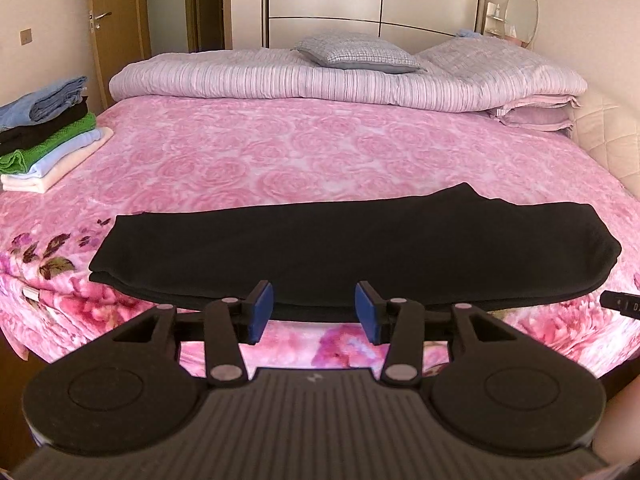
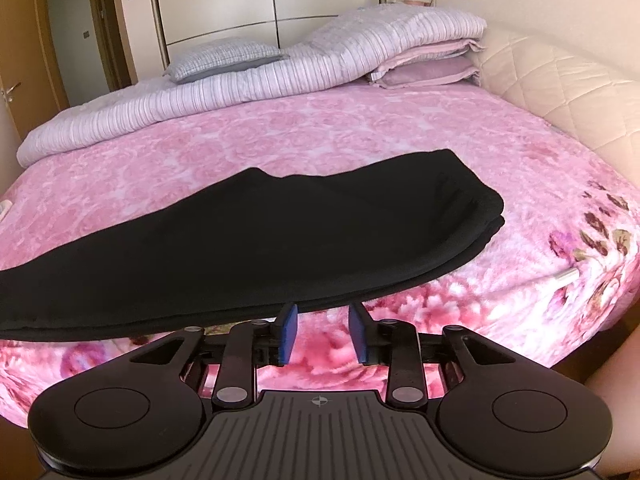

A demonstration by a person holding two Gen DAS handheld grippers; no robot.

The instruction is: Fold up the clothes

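A black garment (image 1: 352, 248) lies folded into a long band across the near part of the pink floral bed (image 1: 280, 148). In the right wrist view the same garment (image 2: 260, 240) runs from the left edge to a rounded right end. My left gripper (image 1: 314, 310) is open just in front of the garment's near edge, blue pads (image 1: 262, 308) apart, holding nothing. My right gripper (image 2: 323, 330) is open too, at the near edge toward the garment's right part, with bedspread showing between its pads. Its tip (image 1: 620, 303) pokes into the left wrist view at far right.
A stack of folded clothes (image 1: 44, 132) in blue, black, green and cream sits at the bed's left edge. A striped duvet (image 1: 320, 80) and pillows (image 1: 360, 54) line the far side. A padded headboard (image 2: 560, 92) curves on the right. A wardrobe (image 1: 376, 0) and door (image 1: 108, 28) stand behind.
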